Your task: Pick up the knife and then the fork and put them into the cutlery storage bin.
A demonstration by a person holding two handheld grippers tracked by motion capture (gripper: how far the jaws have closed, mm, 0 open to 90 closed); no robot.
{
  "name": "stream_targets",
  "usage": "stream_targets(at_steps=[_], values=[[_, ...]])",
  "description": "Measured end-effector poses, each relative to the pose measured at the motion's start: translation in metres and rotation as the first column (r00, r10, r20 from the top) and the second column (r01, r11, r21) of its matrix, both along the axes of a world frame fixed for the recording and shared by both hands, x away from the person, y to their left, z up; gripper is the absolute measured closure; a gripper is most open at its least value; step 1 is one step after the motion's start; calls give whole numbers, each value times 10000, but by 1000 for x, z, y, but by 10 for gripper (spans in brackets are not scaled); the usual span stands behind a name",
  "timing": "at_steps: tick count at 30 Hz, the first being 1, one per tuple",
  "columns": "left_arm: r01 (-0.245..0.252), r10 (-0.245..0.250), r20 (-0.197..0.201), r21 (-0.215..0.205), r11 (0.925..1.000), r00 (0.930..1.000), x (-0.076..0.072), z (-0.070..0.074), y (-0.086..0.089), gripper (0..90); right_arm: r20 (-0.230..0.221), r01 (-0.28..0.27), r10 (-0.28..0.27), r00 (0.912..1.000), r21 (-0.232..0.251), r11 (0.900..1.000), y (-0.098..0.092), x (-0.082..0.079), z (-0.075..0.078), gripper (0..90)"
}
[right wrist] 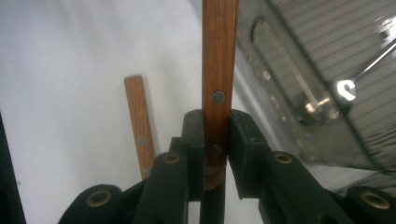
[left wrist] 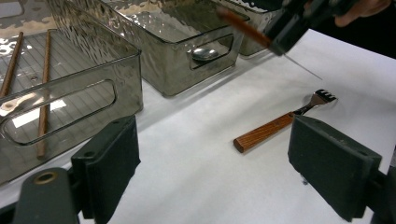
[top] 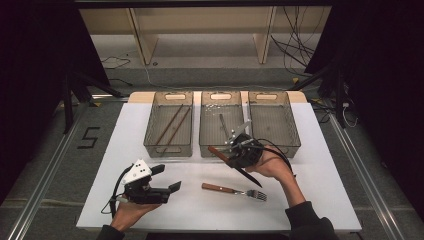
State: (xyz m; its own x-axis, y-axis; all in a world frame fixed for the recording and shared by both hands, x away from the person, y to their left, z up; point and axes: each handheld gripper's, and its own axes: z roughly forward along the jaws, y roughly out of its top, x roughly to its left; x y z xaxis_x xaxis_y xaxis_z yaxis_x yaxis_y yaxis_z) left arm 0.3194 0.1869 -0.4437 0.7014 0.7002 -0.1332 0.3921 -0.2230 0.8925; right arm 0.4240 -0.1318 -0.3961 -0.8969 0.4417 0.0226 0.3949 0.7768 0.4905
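Reaching in from five o'clock with the wrist bent, the right gripper point(top: 235, 156) pinches a wooden-handled knife point(top: 218, 153) above the table point(top: 310, 195), just before the middle bin point(top: 212, 142), handle toward ten o'clock. The left gripper point(top: 167, 178) rests low at seven o'clock, its jaws spread with nothing between, aimed toward the fork point(top: 234, 190).

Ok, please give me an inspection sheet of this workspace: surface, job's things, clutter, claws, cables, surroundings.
Surface: white table, flat and clean.
Job's things: knife with wooden handle, clamped in the right claw above the table; fork lies on the table; three clear bins: chopsticks in the left one, spoon in the middle one.
Clutter: nothing seen.
Claws: left claw open, holding nothing; right claw shut on the knife handle.
Cables: one trails from each claw; loose cables on the floor behind.
Surroundings: wooden frame, dark curtains, floor rails.
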Motion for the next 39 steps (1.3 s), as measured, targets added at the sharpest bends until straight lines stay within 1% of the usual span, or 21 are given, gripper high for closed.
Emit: stream_targets(at_steps=[1, 2, 4, 5, 7, 10, 12, 14, 17, 18, 19, 22, 23, 24, 27, 29, 33, 35, 36, 39], values=[[-3, 3, 3, -7, 10000, 10000, 0, 0, 0, 161, 148, -15, 12, 9999, 214, 9998, -3, 1, 3, 775], [-10, 10, 10, -18, 10000, 10000, 0, 0, 0, 161, 180, 74, -81, 9998, 413, 9991, -5, 2, 7, 775], [-7, 7, 24, -22, 10000, 10000, 0, 0, 0, 161, 230, 416, -436, 9988, 790, 9960, -11, 4, 15, 775], [3, -3, 30, 1, 10000, 10000, 0, 0, 0, 161, 303, 566, -599, 9977, 993, 9934, -15, 6, 18, 774], [-1, 1, 28, -4, 10000, 10000, 0, 0, 1, 161, 370, 930, -994, 9944, 1464, 9848, -23, 9, 25, 774], [0, 0, 30, 10, 10000, 10000, 0, 0, 0, 161, 396, 1495, -1610, 9862, 2077, 9667, -36, 15, 35, 774], [1, -1, 28, 11, 10000, 10000, 0, 0, 0, 161, 411, 1860, -2023, 9785, 2494, 9504, -45, 19, 41, 774], [-1, 1, 33, 11, 10000, 10000, 0, 0, 0, 161, 408, 2243, -2461, 9684, 2896, 9305, -54, 23, 47, 774], [-4, 4, 28, -4, 10000, 10000, 0, 0, 0, 161, 377, 2682, -2954, 9546, 3222, 9079, -65, 28, 55, 774], [-14, 14, 33, -10, 10000, 10000, 0, 0, 0, 161, 358, 2815, -3099, 9501, 3299, 9011, -68, 30, 57, 774], [-8, 8, 34, 0, 10000, 10000, 0, 0, 0, 161, 386, 2886, -3188, 9470, 3330, 8977, -71, 32, 60, 774], [-5, 5, 30, 1, 10000, 10000, 0, 0, 0, 161, 448, 3214, -3557, 9335, 3350, 8857, -79, 38, 65, 773], [-6, 6, 28, 0, 10000, 10000, 0, 0, 1, 161, 451, 3370, -3734, 9266, 3416, 8774, -82, 40, 66, 774], [-10, 10, 31, -3, 10000, 10000, 0, 0, 1, 161, 452, 3479, -3858, 9215, 3459, 8714, -85, 42, 68, 774], [-42, 42, 12, -24, 10000, 10000, 0, 0, 1, 161, 459, 3882, -4312, 9011, 3579, 8492, -93, 48, 72, 773], [-67, 67, 7, -69, 10000, 10000, 0, 0, 1, 161, 490, 4046, -4517, 8908, 3665, 8378, -97, 52, 75, 773], [-27, 27, 24, -4, 10000, 10000, 0, 0, 1, 161, 671, 4344, -4896, 8694, 3683, 8220, -104, 58, 83, 773], [-17, 17, 25, -8, 10000, 10000, 0, 0, 1, 161, 739, 4496, -5064, 8591, 3638, 8158, -106, 62, 86, 773], [-19, 19, 26, -6, 10000, 10000, 0, 0, 1, 161, 779, 4552, -5124, 8552, 3599, 8144, -108, 64, 86, 773], [-59, 59, -2, -78, 10000, 10000, 0, 0, 1, 161, 746, 4812, -5377, 8399, 3560, 8011, -111, 70, 86, 773]])
